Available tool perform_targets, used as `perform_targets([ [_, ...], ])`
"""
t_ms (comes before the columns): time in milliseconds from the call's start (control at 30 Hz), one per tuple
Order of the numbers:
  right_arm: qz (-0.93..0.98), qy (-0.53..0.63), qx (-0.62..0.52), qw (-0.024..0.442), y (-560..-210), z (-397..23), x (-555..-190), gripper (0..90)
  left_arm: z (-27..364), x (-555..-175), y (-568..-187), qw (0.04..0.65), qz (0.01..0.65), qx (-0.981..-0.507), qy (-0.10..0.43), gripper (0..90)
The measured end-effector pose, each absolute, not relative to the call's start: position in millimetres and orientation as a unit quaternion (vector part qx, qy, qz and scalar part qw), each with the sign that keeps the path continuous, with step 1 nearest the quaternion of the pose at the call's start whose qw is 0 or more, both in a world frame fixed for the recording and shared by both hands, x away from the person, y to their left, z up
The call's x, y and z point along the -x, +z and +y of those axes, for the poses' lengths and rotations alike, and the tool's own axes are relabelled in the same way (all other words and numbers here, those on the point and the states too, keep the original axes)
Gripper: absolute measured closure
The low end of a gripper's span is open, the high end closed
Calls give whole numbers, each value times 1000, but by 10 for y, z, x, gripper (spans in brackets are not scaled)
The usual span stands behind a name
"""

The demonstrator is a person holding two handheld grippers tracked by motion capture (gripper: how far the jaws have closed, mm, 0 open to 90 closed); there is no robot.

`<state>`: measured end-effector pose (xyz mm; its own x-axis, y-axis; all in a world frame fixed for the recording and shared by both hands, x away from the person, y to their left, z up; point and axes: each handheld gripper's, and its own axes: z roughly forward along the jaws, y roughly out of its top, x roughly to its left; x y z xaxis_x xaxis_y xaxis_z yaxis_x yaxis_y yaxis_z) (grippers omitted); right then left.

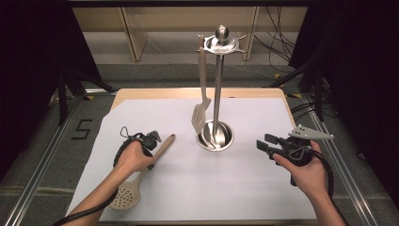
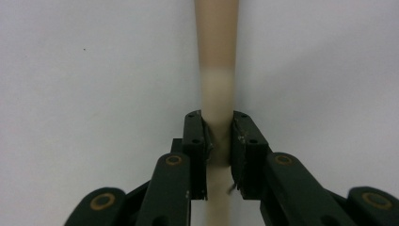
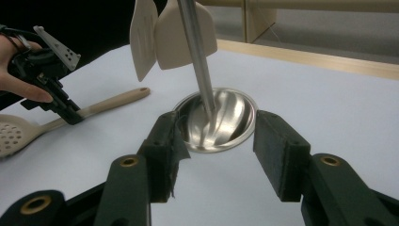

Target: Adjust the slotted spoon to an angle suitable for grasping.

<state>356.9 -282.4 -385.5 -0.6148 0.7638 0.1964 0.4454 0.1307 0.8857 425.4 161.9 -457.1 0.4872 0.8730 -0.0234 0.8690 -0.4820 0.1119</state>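
A beige slotted spoon lies on the white paper, its perforated head (image 1: 124,197) near the front edge and its handle (image 1: 165,142) pointing toward the stand. My left gripper (image 1: 151,157) points down and is shut on the middle of that handle (image 2: 216,47), both pads (image 2: 195,136) pressed against its sides. From the right gripper view the same grip (image 3: 70,115) shows on the spoon (image 3: 117,100). My right gripper (image 1: 263,143) hovers open at the right, its jaws (image 3: 216,127) facing the steel stand's base (image 3: 235,117) with nothing between them.
The steel utensil stand (image 1: 217,84) rises from a round dish base (image 1: 227,136) at the table's middle, with hooks on top (image 1: 221,43). A beige slotted spatula (image 1: 201,110) hangs from one hook. The white paper (image 1: 235,188) covers the wooden table (image 1: 155,92).
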Motion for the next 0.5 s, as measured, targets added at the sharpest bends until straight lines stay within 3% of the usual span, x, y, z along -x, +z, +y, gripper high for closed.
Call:
perform_targets([
  [133,732,517,-415,154,-3877,-2824,-3570,523,1695,-4225,-4555,84,502,-861,17,773],
  [267,734,513,-421,145,-3879,-2819,-3570,523,1760,-4117,-4492,156,495,-852,62,773],
  [500,737,514,-412,154,-3879,-2812,-3575,523,1854,-3937,-4322,229,472,-845,108,774],
])
